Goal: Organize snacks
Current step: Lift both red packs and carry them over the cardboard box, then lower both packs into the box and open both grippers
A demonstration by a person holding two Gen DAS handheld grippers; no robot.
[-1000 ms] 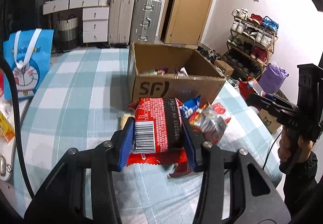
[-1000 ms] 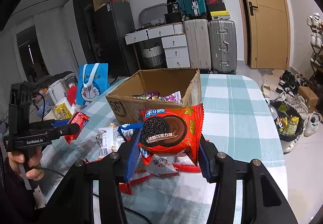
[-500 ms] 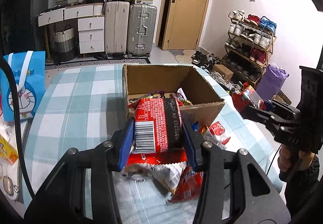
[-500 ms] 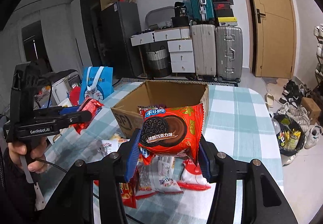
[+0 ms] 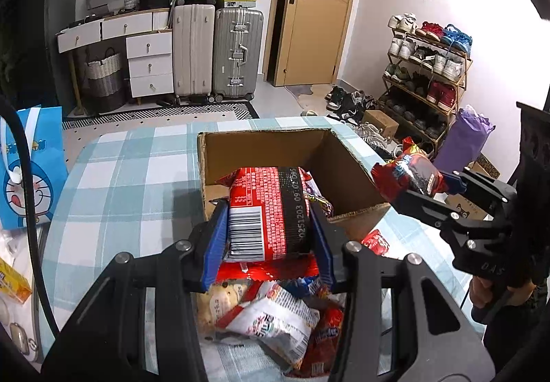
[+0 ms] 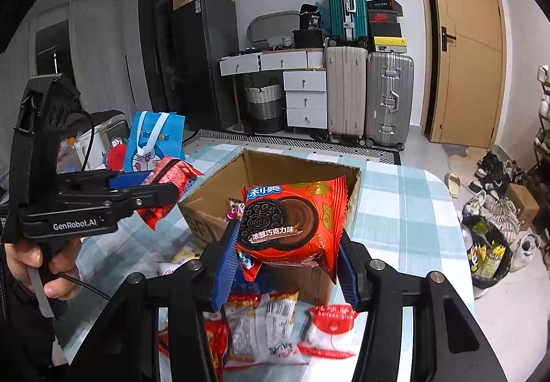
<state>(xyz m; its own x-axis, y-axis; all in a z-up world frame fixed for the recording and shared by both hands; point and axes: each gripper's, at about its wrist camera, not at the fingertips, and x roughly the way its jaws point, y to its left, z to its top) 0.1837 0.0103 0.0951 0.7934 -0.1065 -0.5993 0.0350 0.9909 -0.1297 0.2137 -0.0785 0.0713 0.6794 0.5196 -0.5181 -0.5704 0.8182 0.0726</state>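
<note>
Now two snack packets are held up: a red barcode-backed packet (image 5: 266, 213) clamped in the left tool (image 5: 270, 241), a red Oreo packet (image 6: 292, 220) clamped in the right tool (image 6: 287, 254), both over one open brown cardboard box (image 5: 347, 168) on the checked-cloth desk (image 5: 130, 175). Several loose packets (image 5: 275, 316) lie below, uncounted. Each tool tilts downward

**A lived-in home, luggage by the door**

Hard-shell suitcases (image 5: 215, 52) stand beside a white chest of drawers (image 5: 149, 64) and a wooden door (image 5: 314, 9). A loaded shoe rack (image 5: 426, 65) lines the wall, and a checked cloth covers the tabletop (image 5: 130, 175).
</note>
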